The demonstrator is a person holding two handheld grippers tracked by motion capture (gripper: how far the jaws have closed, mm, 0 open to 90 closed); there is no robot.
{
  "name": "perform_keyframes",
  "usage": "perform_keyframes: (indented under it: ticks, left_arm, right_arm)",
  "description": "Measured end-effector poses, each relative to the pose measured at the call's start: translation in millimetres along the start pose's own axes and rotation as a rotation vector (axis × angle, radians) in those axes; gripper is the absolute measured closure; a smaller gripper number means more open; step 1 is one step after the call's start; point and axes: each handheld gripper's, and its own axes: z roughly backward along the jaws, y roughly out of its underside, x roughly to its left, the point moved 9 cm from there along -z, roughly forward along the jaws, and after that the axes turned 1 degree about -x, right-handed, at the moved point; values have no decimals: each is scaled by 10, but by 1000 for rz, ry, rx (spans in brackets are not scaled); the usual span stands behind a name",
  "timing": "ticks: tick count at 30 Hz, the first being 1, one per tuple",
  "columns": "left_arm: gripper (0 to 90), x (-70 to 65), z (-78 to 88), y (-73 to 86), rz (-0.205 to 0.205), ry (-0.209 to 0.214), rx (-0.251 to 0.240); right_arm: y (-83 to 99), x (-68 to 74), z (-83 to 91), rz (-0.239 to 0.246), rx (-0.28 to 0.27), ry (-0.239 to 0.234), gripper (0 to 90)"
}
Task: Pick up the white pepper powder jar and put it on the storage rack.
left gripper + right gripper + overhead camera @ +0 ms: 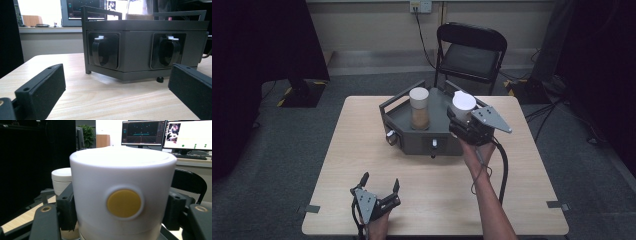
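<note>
A dark grey angular tray (412, 142) stands mid-table, with two recessed black knobs (102, 51) on its front faces. Inside it stands a clear jar (419, 109) with brownish contents and a white cap (61, 177). My right gripper (462, 114) hovers over the tray's right side, shut on a second white-capped container (463, 102). Its cap carries a round yellow dot (124, 203), and the black jaws press it from both sides. What hangs below that cap is mostly hidden. My left gripper (381, 180) rests near the table's front edge, open and holding nothing, pointing at the tray (147, 25).
A black folding chair (469, 52) stands behind the table. Bare wood (362, 130) lies left of the tray and in front of it. Tape marks (312, 208) sit at the front corners. Monitors (142, 132) show in the background of the right gripper view.
</note>
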Motion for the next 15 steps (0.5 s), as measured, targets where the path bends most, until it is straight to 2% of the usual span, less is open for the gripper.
perform_keyframes:
  ticks: [11,15]
  left_arm:
    - [4,1,1,0,-1,1,0]
    - [4,4,1,1,-1,5,-1]
  right_arm:
    - [88,112,-343,9,7,29,297]
    - [123,134,-484,23,26,34,297]
